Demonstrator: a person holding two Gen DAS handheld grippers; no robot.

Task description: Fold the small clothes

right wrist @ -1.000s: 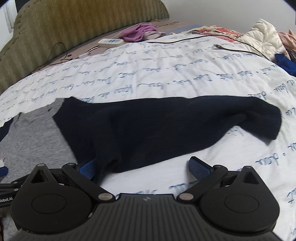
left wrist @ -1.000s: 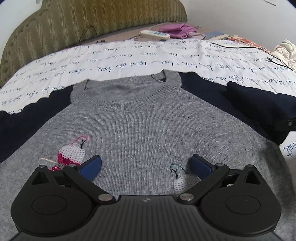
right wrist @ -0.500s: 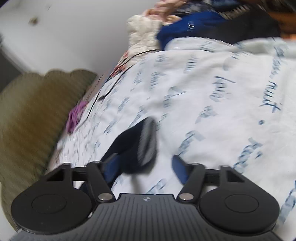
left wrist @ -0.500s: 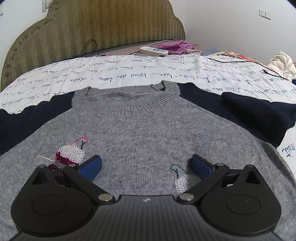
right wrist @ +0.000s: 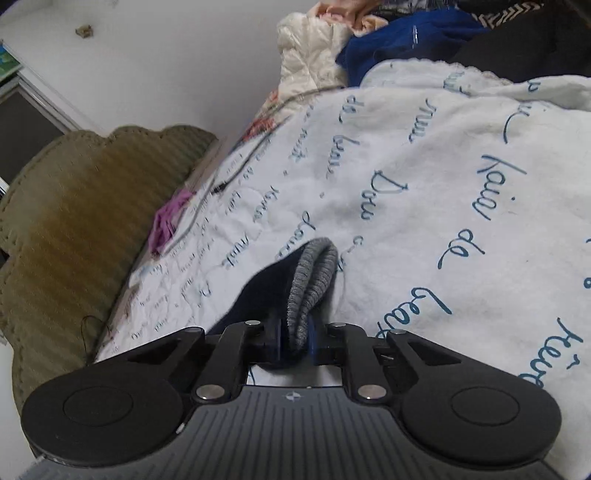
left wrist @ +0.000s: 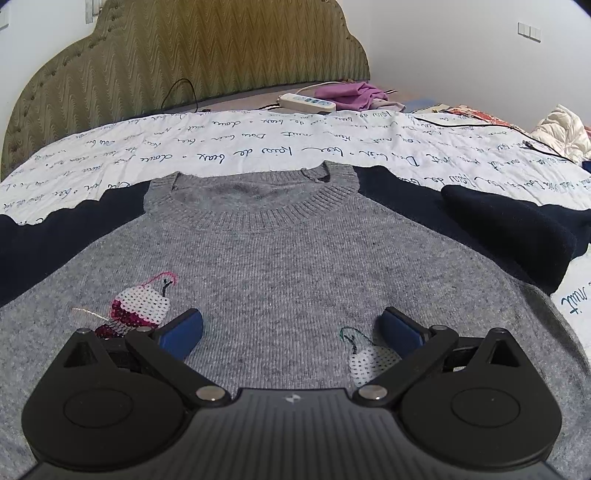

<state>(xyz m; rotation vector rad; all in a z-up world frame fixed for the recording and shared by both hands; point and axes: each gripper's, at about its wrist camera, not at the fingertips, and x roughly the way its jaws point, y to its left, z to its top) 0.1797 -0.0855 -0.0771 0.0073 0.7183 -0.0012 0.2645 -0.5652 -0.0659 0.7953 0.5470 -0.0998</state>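
Left wrist view, left to right: dark navy left sleeve [left wrist: 55, 243] lies flat at mid left on the bed [left wrist: 258, 144], grey sweater [left wrist: 295, 266] body fills the centre with its ribbed collar [left wrist: 255, 210] at upper centre, sequin patch [left wrist: 142, 308] at lower left. Left claw [left wrist: 291, 328] hovers over the chest with its 2 blue pads wide apart, nothing between them. At right the other navy sleeve [left wrist: 517, 225] is doubled onto itself near the shoulder. Power strip [left wrist: 306, 102] and purple cloth [left wrist: 351, 95] sit far back by the green headboard [left wrist: 184, 55].

Right wrist view: headboard at left, printed bed cover across centre and right, pile of clothes [right wrist: 424, 33] at upper right. Right claw [right wrist: 295, 338] at lower centre is closed down on the grey ribbed cuff [right wrist: 314, 280] at the end of the right sleeve.

Change: 1 s ago the right claw was spread over the flat sleeve; 0.5 s ago it was still apart around the cuff; now it has clamped and the camera is tilted. The left claw has barely moved. Reading: the sleeve grasp is done, so the likely next step is carrying the cuff inward across the body for the 1st fold. Risk: thick knit slipping out of the pinch.
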